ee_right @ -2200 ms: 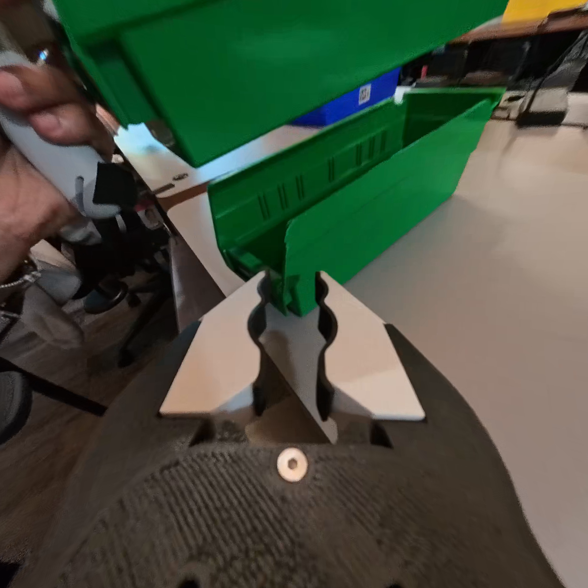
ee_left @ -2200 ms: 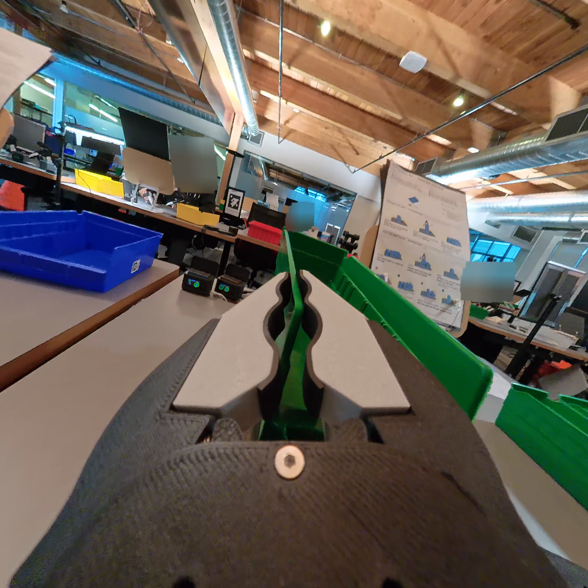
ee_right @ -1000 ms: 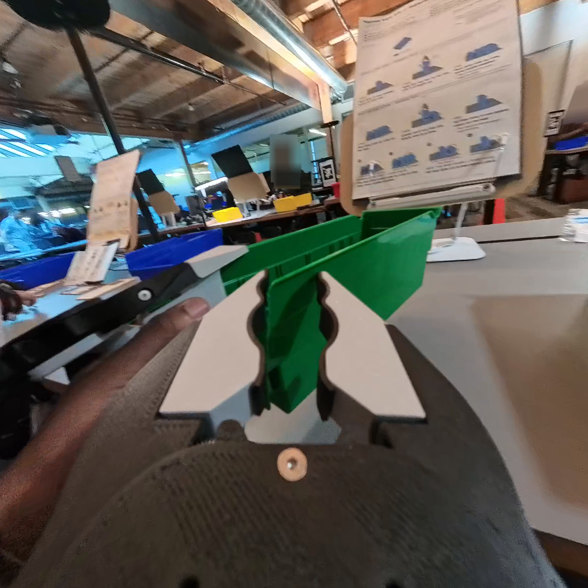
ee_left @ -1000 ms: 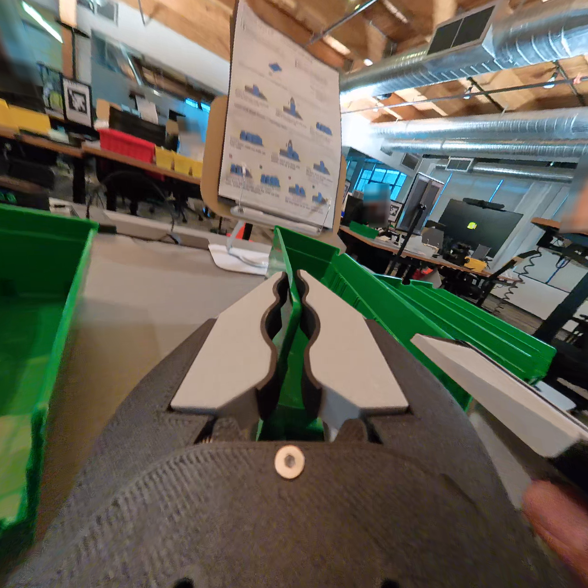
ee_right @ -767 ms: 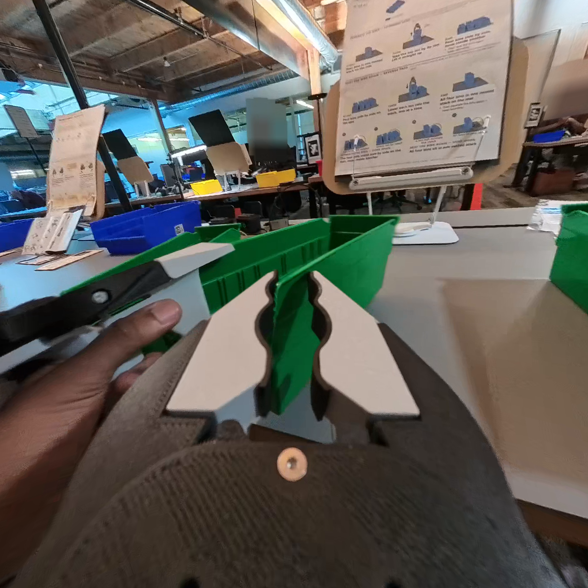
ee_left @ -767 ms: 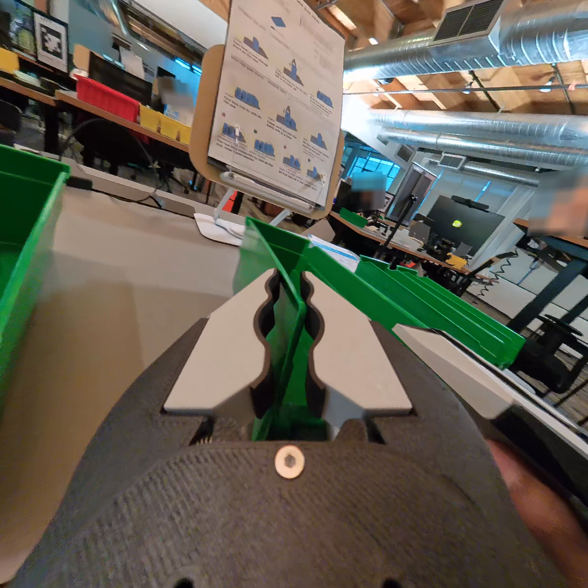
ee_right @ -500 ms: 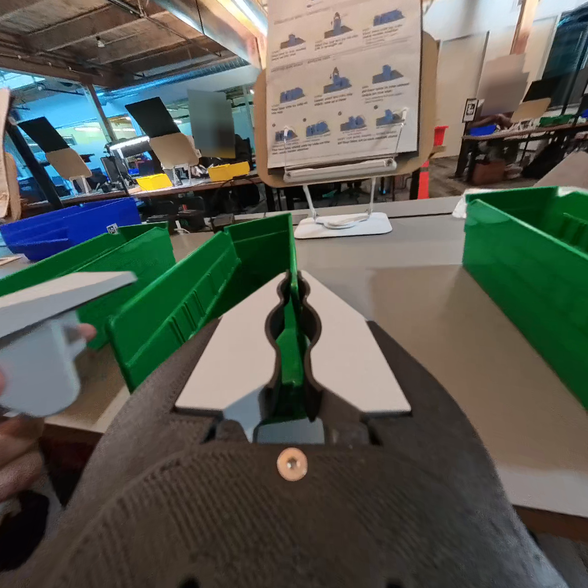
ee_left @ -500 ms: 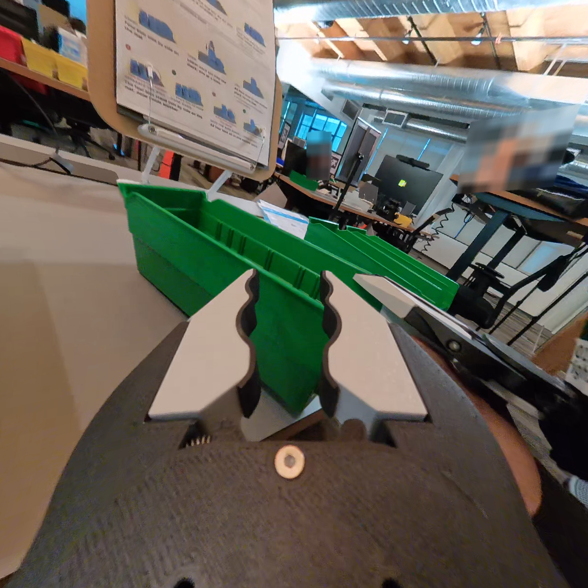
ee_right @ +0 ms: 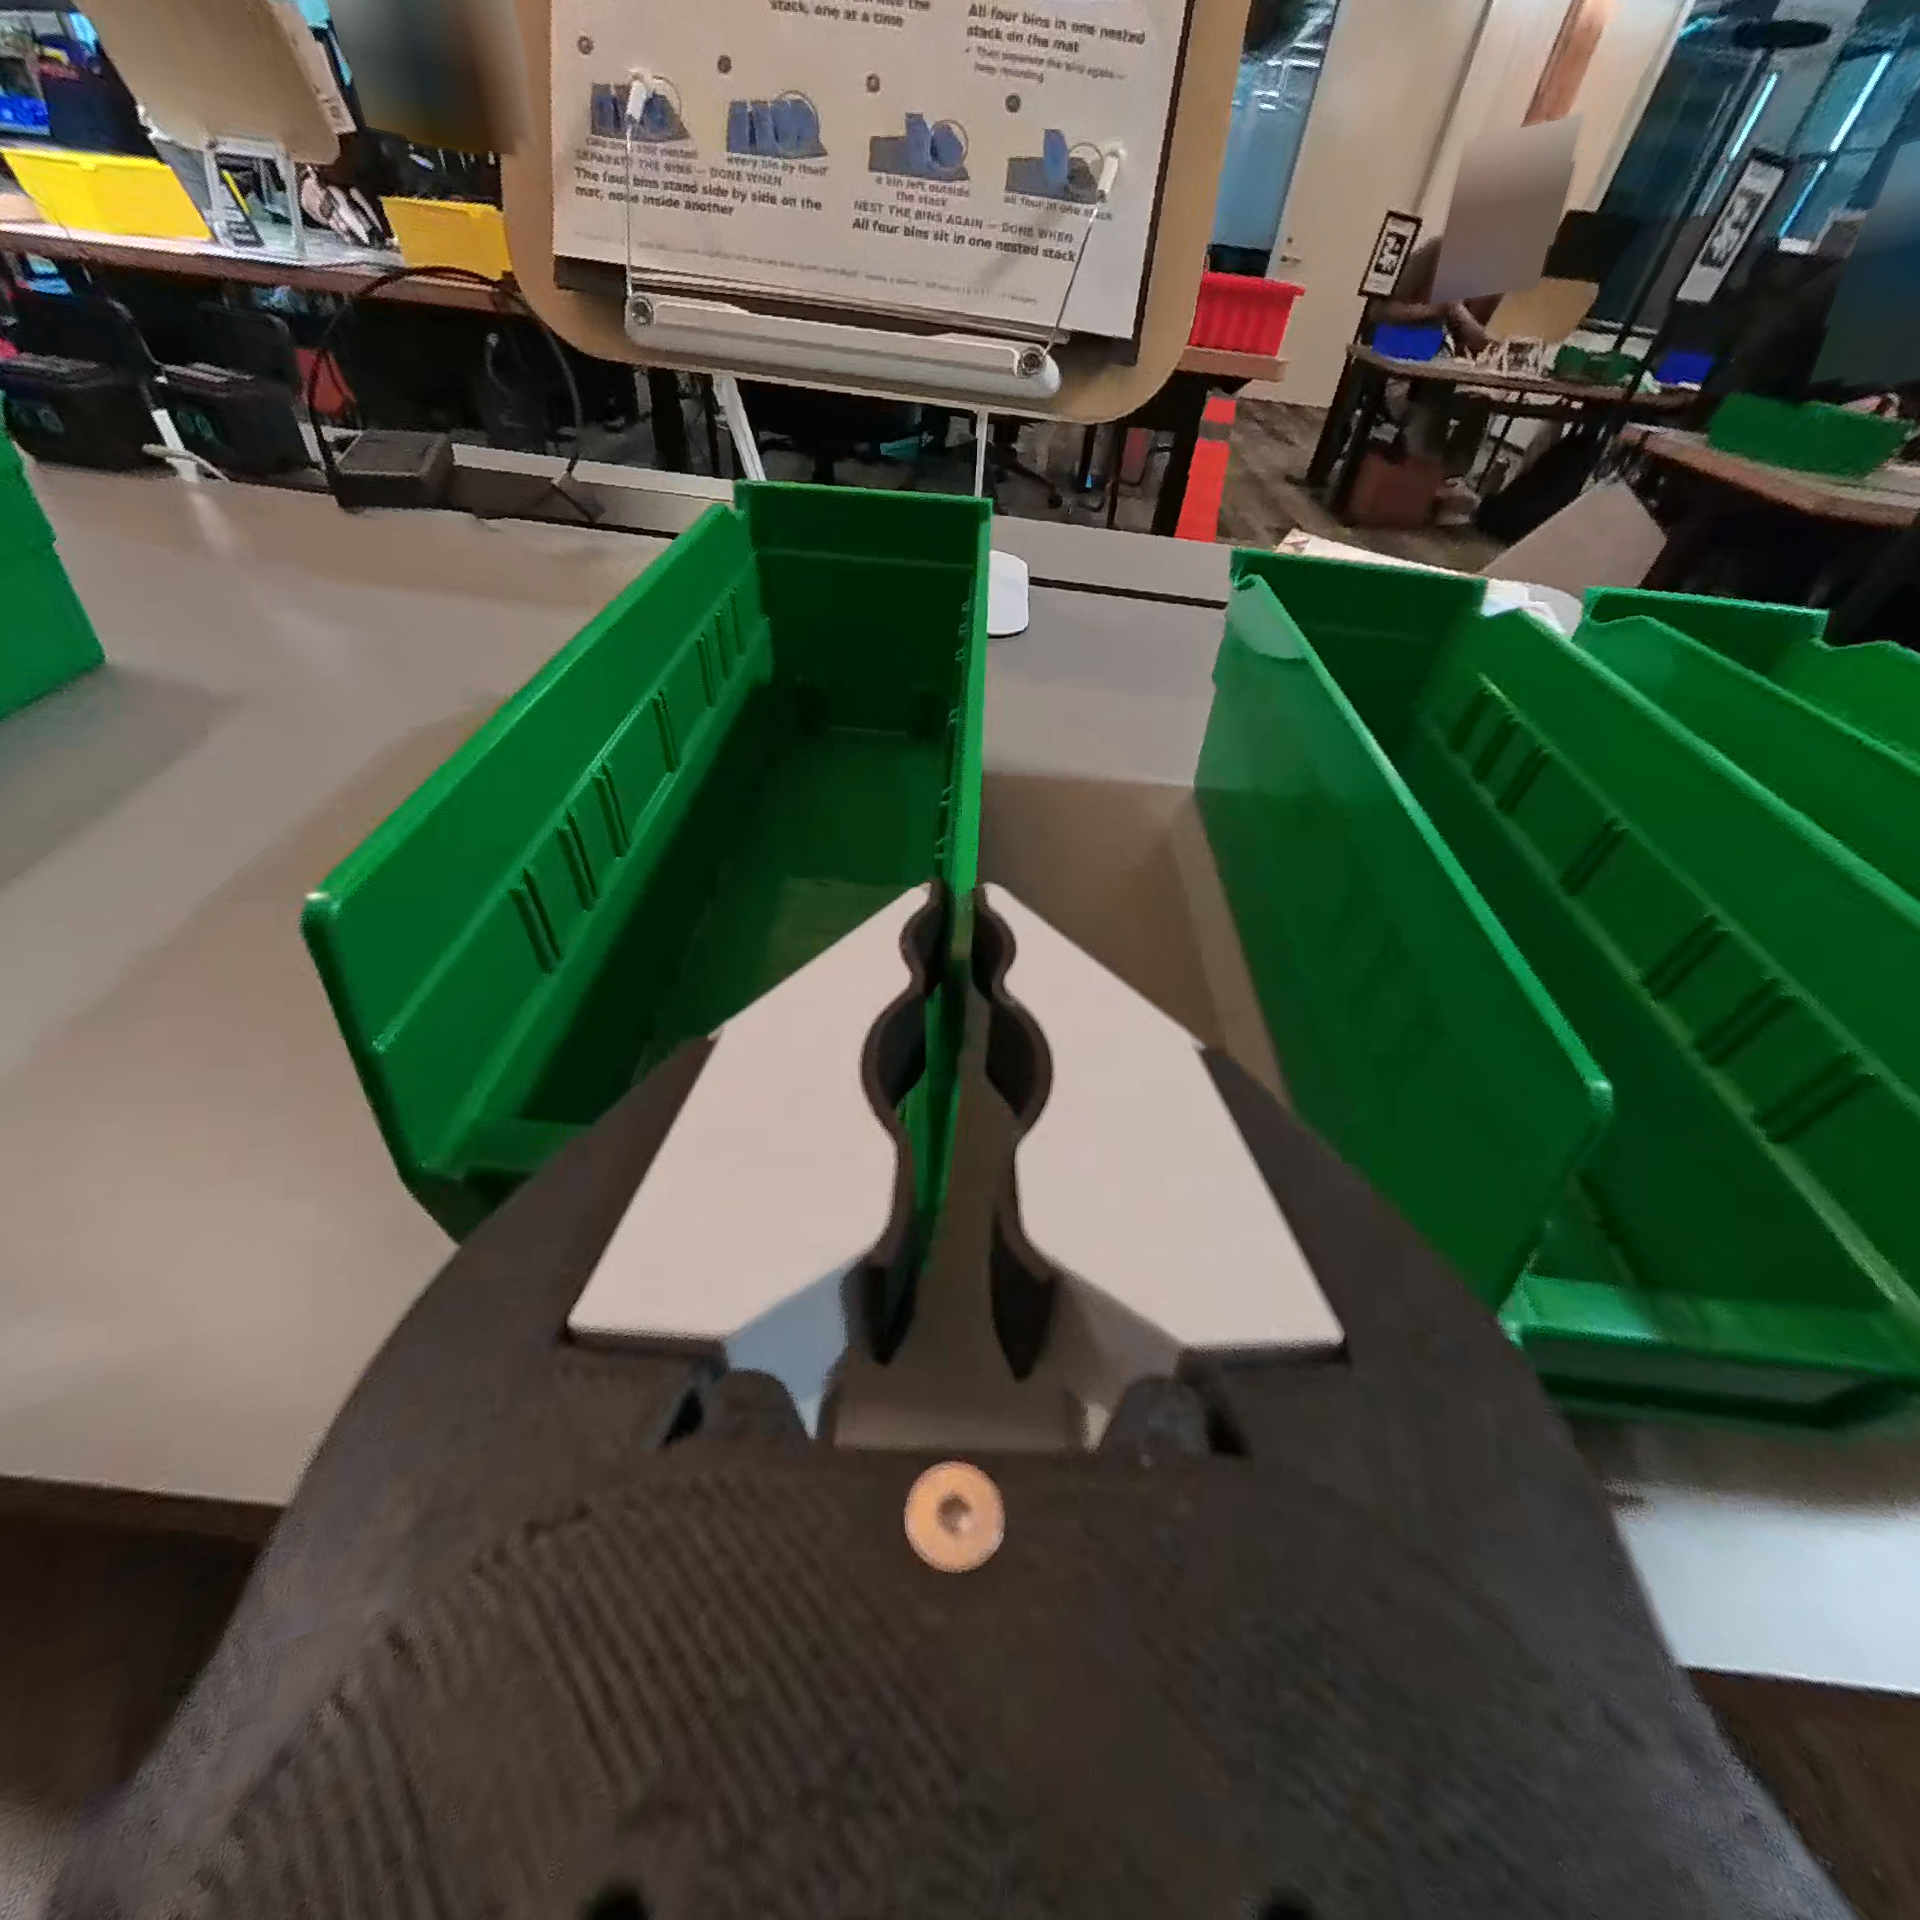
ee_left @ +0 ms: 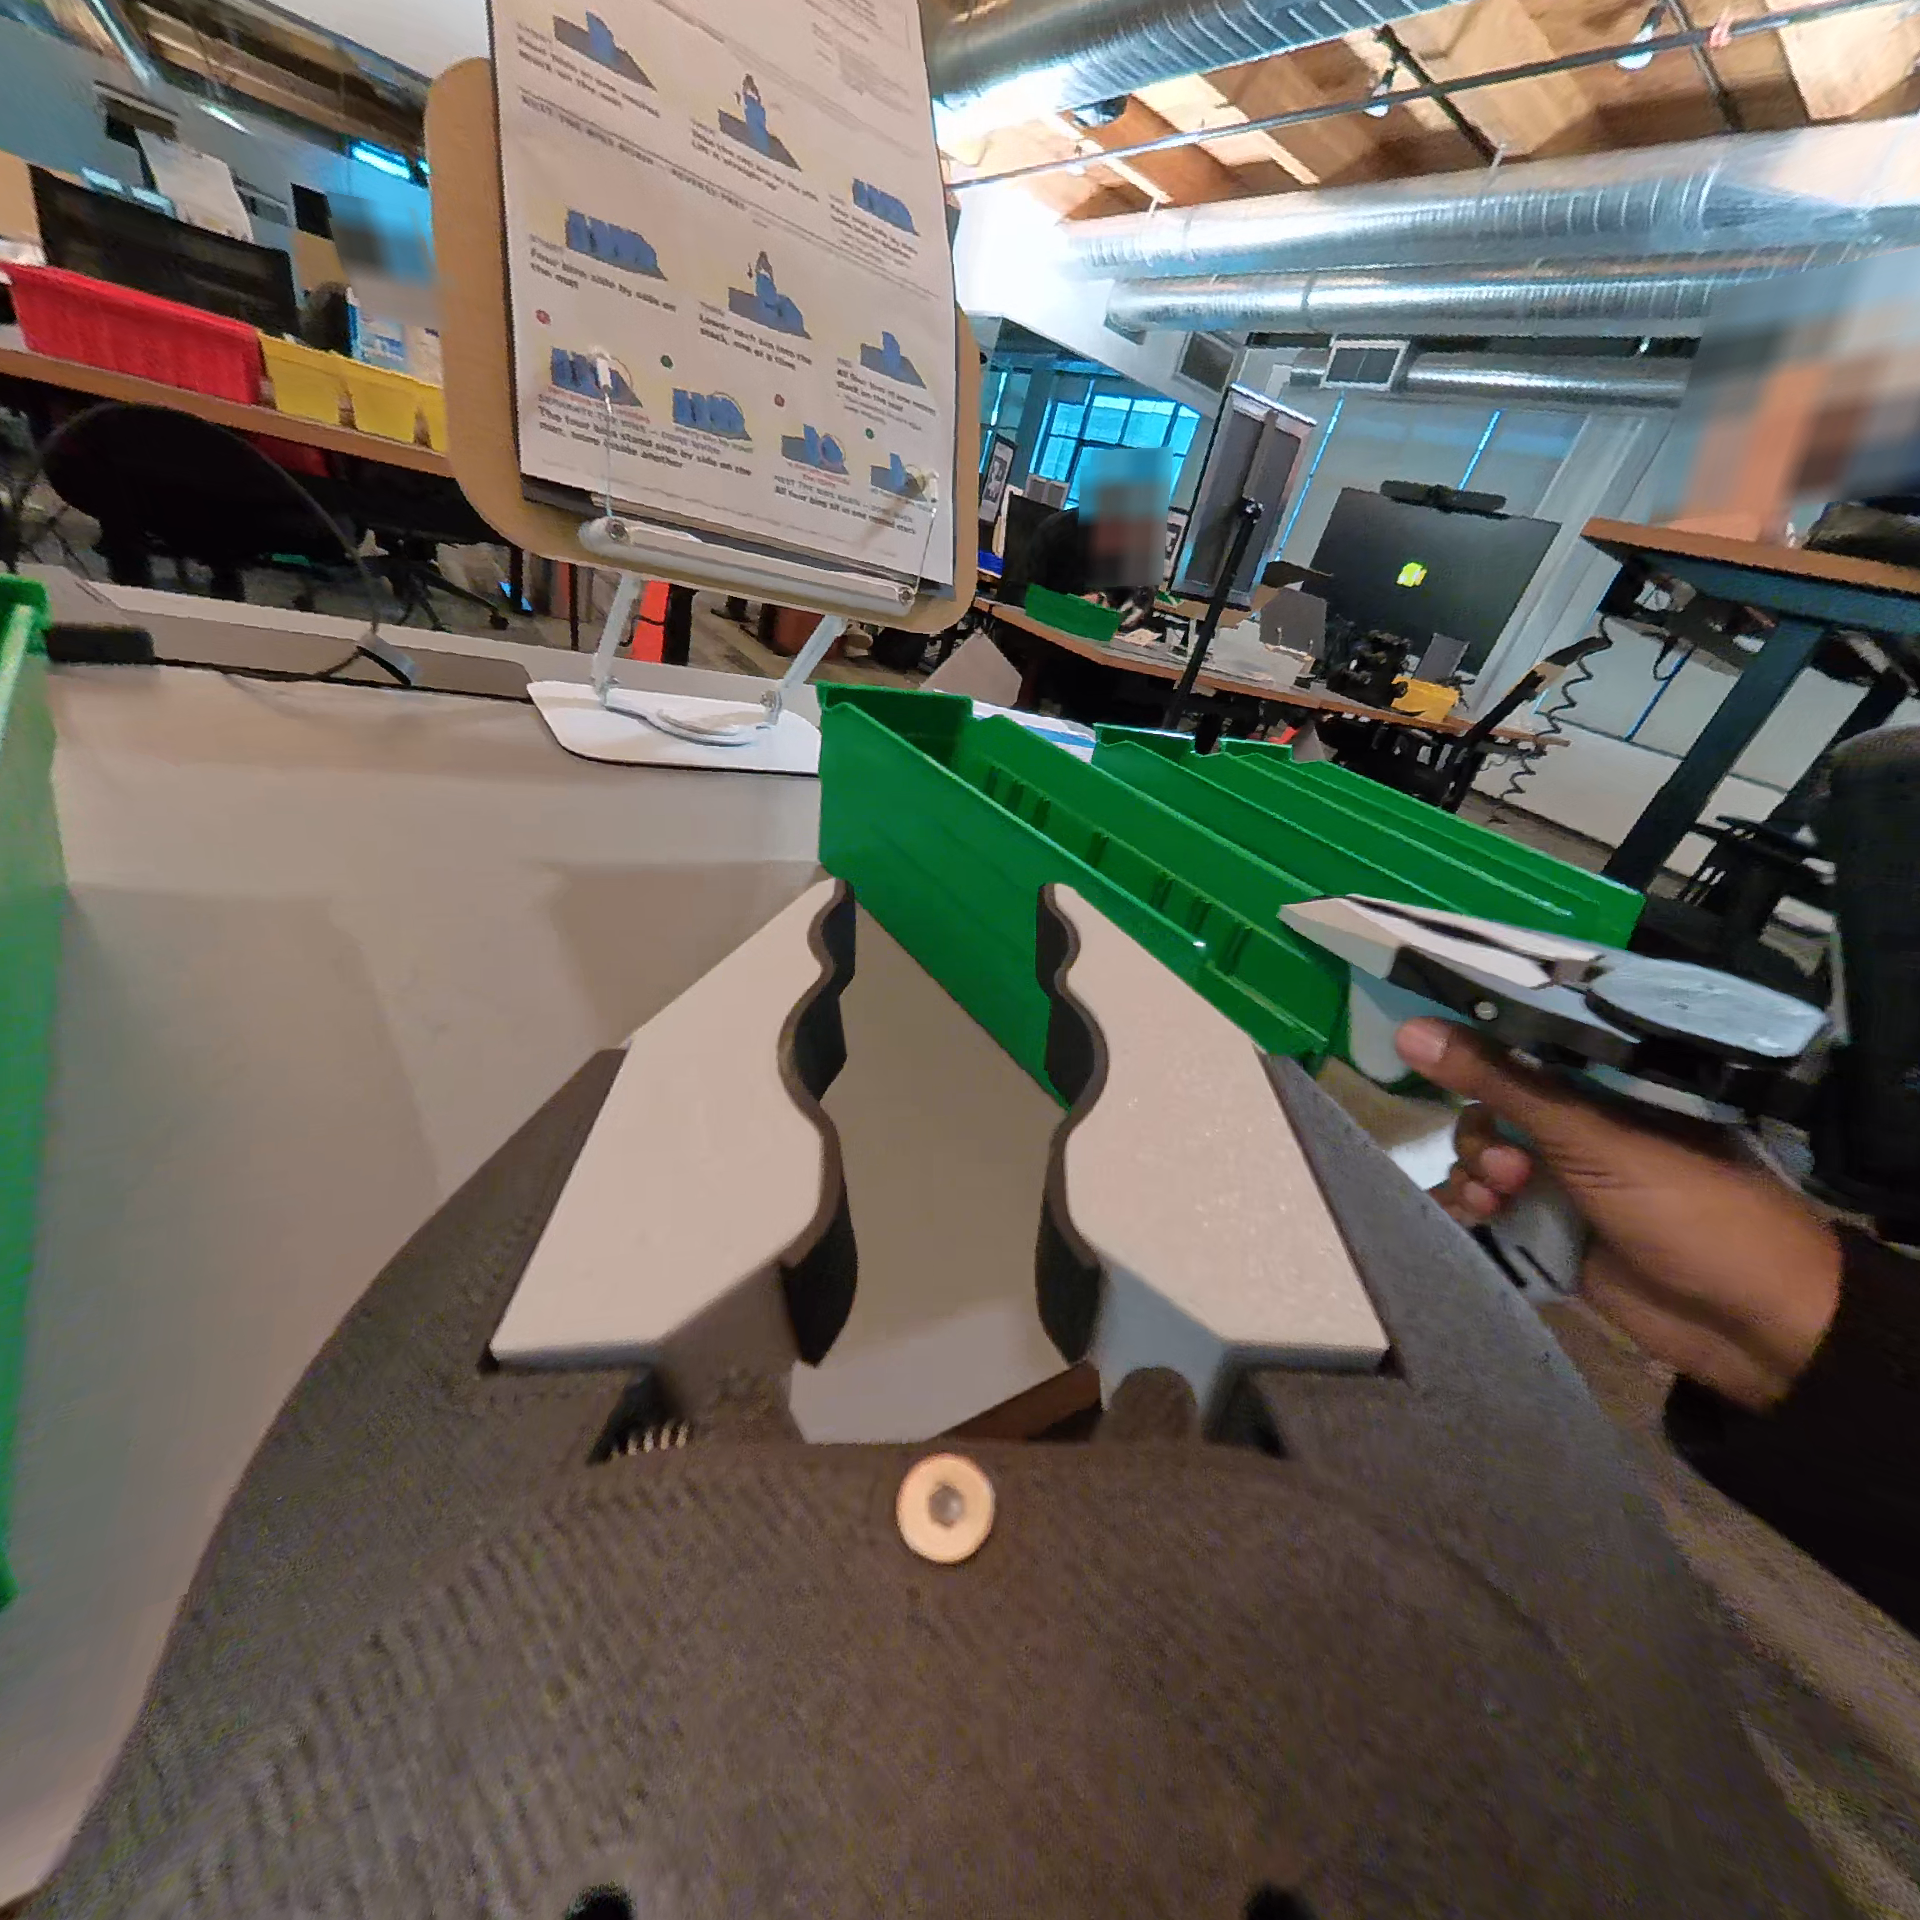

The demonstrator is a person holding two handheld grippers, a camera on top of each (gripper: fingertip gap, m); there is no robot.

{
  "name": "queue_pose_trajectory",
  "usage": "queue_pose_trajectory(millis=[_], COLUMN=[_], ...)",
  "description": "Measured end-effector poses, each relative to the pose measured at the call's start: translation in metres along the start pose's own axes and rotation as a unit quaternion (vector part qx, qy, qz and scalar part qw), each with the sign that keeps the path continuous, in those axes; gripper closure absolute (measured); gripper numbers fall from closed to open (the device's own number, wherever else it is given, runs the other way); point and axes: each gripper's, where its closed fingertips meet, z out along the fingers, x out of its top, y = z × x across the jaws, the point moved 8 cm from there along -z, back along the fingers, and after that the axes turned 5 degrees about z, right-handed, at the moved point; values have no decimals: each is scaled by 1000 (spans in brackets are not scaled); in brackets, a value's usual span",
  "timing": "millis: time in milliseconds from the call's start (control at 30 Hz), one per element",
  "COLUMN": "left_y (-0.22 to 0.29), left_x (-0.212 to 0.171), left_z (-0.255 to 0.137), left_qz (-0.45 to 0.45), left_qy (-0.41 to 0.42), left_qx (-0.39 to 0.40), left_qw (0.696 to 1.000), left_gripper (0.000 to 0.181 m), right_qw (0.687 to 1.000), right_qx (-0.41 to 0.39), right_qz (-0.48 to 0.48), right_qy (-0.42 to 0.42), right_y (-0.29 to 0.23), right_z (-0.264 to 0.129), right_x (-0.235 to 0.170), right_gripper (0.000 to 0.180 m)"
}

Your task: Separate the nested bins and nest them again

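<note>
Tabletop (ee_right: 208, 1039): grey surface carrying every green bin in view; brown front edge shows under the right gripper.
Instruction board (ee_right: 852, 156): printed sheet on a stand at the far side of the tabletop, behind the bins; now nearly centred in the right wrist view, where 0.5 s ago it sat higher up.
Held bin (ee_right: 582, 862): long green bin resting on the tabletop, open side up, lengthwise away from the camera; it was lifted and tilted 2.2 s ago, now level.
Neighbour bin (ee_right: 1455, 935): green, just to the right of the held bin with a strip of tabletop between them; a further green bin (ee_right: 1766, 707) lies beyond it.
Left-edge bin (ee_left: 21, 1039): green wall at the left border of the left wrist view.
Right gripper (ee_right: 961, 904): jaws narrow, clamped on the right side wall of the held bin near its front end, as 0.5 s ago.
Left gripper (ee_left: 945, 904): jaws wide, nothing between them but bare tabletop; the green bin (ee_left: 987, 862) they gripped 0.8 s ago now sits just beyond the tips.
Hand (ee_left: 1621, 1205): person's right hand on the right gripper's handle, at the right of the left wrist view.
</note>
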Motion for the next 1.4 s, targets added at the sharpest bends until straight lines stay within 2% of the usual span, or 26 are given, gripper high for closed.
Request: queue_pose_trajectory(millis=[167, 267, 367, 400, 467, 533, 700, 767, 800, 900, 1233, 1400], left_y=[-6, -16, -37, -46, -64, -85, -121, -125, -125, -123, -125, -131], left_x=[-3, 2, 13, 15, 18, 21, -7, -16, -16, -17, -16, -13], left_z=[3, 3, 0, -2, -8, -12, -6, -4, -3, -5, -3, -3], left_qz=[69, 119, 163, 169, 168, 162, 124, 119, 135, 164, 158, 140], left_qy=[-3, 9, 19, 19, 27, 23, -60, -81, -82, -81, -85, -89], left_qx=[33, 83, 169, 197, 227, 250, 264, 271, 271, 274, 279, 294], left_qw=[997, 989, 972, 966, 959, 954, 955, 952, 949, 944, 944, 941], left_gripper=[148, 142, 131, 131, 143, 146, 145, 157, 172, 179, 181, 181], right_qw=[999, 999, 995, 992, 986, 978, 965, 964, 963, 960, 961, 956], right_qx=[34, 35, 54, 66, 100, 135, 207, 225, 232, 254, 256, 248], right_qz=[13, -25, -32, -23, 8, 43, 31, 17, 16, 36, 21, 88], right_qy=[-1, 5, 77, 101, 136, 155, 155, 143, 136, 117, 106, 133], right_y=[2, 1, -1, -2, -8, -16, -45, -55, -59, -64, -64, -32], right_z=[-7, -10, -22, -27, -37, -44, -49, -46, -45, -41, -38, -37], right_x=[-4, 3, 17, 22, 29, 32, 30, 27, 26, 23, 20, 29], right_gripper=[173, 140, 132, 133, 145, 148, 152, 155, 155, 157, 157, 159])
